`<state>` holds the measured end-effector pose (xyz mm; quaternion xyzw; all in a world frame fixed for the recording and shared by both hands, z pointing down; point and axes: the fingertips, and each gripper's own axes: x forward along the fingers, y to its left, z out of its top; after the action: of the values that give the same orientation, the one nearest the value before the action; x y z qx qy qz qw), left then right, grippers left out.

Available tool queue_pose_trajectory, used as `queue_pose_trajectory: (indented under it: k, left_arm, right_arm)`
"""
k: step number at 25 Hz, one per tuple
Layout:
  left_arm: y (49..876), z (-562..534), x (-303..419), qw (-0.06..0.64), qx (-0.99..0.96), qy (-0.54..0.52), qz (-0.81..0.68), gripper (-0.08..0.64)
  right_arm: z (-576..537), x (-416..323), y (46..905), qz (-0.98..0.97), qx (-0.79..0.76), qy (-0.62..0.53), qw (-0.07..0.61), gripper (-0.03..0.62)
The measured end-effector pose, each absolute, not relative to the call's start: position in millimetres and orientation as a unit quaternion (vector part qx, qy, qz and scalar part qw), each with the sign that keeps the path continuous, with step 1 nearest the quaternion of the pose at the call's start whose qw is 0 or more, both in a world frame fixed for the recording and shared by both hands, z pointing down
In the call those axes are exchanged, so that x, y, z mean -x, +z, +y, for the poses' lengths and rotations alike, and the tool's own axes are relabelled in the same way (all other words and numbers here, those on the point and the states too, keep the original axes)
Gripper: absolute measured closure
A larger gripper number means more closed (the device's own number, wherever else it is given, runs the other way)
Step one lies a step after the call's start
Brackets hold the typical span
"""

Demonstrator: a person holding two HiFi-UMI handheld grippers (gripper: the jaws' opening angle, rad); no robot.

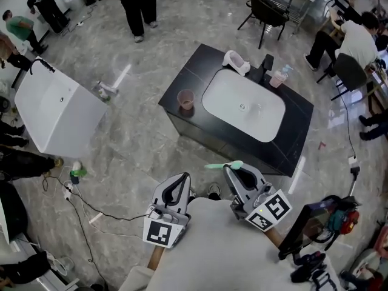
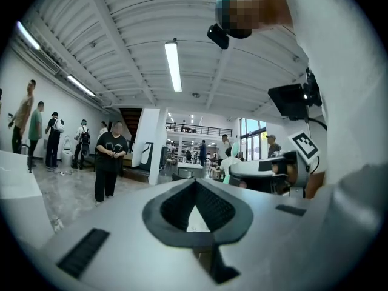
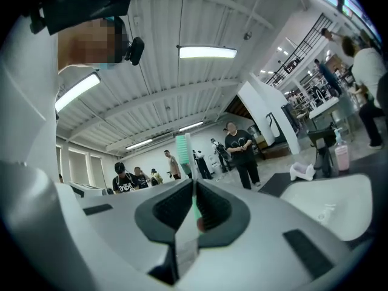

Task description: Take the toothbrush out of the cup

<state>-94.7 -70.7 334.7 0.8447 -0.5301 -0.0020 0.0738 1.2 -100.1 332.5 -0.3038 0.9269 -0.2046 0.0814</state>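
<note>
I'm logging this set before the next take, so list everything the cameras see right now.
toothbrush: one, green, crosswise in the right tongs, out of the cup
cup: one, pink, on the counter left of the basin
counter: one, black, mid-floor
basin: one, white, set in the counter
bottle: one, pink, counter's far edge
sink unit: one, white, left on the floor
bystanders: several, round the room's edges
left tongs: one, grey, shut, nothing held
right tongs: one, grey, shut on the toothbrush
</note>
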Motion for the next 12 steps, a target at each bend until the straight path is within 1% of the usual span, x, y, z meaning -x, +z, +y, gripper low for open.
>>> queue_pose_trajectory:
  k: [12]
  left_arm:
    - [330.7, -66.9, 86.8, 0.066, -0.842, -0.008, -0.535, 0.557]
  right_arm:
    - [-94.9, 1.2, 327.9, 0.936, 0.294, -0.180, 0.072, 0.566]
